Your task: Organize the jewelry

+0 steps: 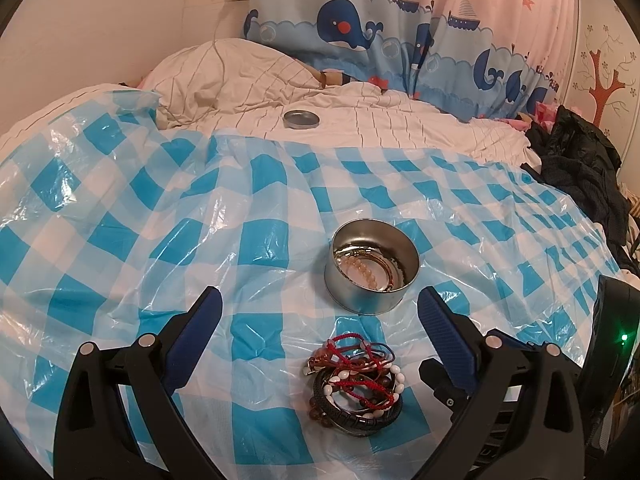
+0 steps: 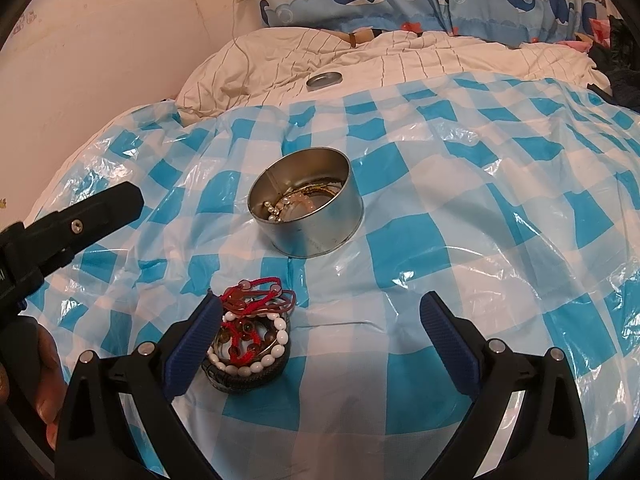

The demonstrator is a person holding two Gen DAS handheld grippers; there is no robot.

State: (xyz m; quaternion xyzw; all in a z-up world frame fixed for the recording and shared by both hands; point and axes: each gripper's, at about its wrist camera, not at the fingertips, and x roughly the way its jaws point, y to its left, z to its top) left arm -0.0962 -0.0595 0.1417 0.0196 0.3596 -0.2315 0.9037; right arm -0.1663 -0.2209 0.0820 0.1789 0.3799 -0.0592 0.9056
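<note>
A pile of bracelets (image 1: 354, 386), red cord, white beads, dark bands, lies on the blue-checked plastic sheet (image 1: 160, 240). Behind it stands a round metal tin (image 1: 372, 266) holding several bracelets. My left gripper (image 1: 320, 308) is open and empty, its fingers either side of the pile, above it. In the right wrist view the pile (image 2: 250, 336) lies by the left finger (image 2: 200, 324) of my open, empty right gripper (image 2: 320, 308), with the tin (image 2: 306, 208) beyond. The left gripper (image 2: 80, 220) shows at the left edge.
The tin's lid (image 1: 301, 119) lies on the white striped duvet (image 1: 400, 128) at the back. A whale-print curtain (image 1: 400, 32) hangs behind. Dark clothes (image 1: 580, 168) are heaped at the right. The wall (image 2: 100, 60) runs along the left.
</note>
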